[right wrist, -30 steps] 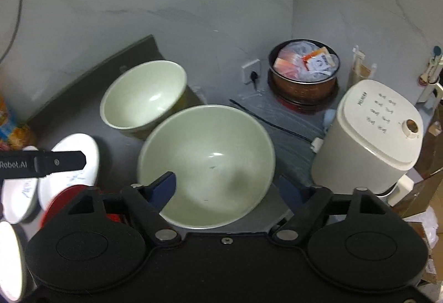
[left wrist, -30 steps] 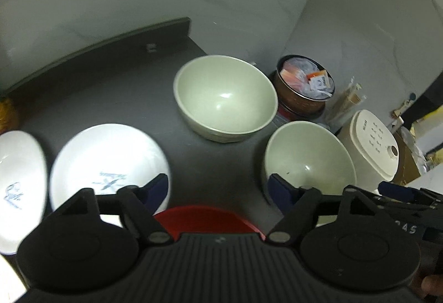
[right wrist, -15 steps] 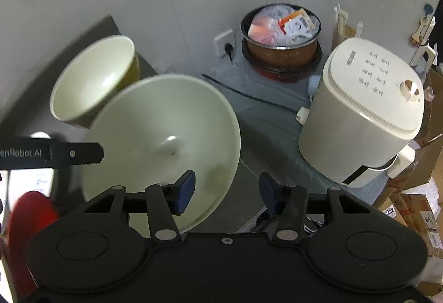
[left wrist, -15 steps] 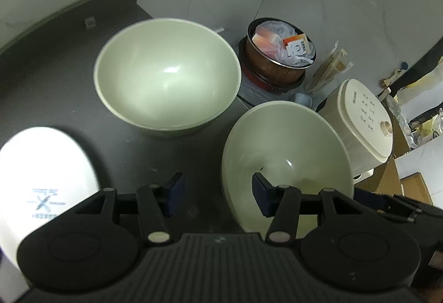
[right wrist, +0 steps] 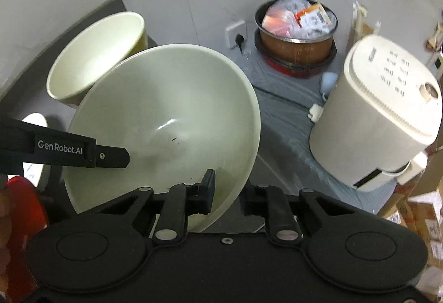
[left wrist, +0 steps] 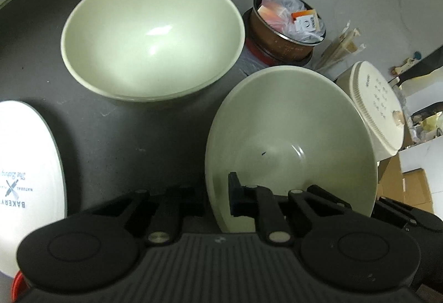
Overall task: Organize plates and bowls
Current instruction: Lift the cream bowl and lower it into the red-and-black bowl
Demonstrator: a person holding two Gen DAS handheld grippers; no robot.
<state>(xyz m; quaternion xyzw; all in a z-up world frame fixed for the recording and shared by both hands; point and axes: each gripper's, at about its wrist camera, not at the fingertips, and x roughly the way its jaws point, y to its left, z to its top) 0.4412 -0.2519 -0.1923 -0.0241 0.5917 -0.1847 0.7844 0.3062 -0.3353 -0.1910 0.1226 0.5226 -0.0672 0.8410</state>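
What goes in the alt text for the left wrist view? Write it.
The left gripper is clamped on the near rim of a tilted pale green bowl, one finger inside and one outside. A second pale green bowl sits upright on the dark counter behind it, with a white "Bakery" plate at left and a cream appliance at right.

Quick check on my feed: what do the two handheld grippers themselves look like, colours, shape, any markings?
Both are matte black. The left gripper has a ribbed grey-black body, two round domed housings, linkage arms with silver pivot pins, and dark navy finger pads. The right gripper has the same build with a smooth black body and one centre screw. In the right wrist view, the left one's side bar reads "GenRobot.AI" in white.
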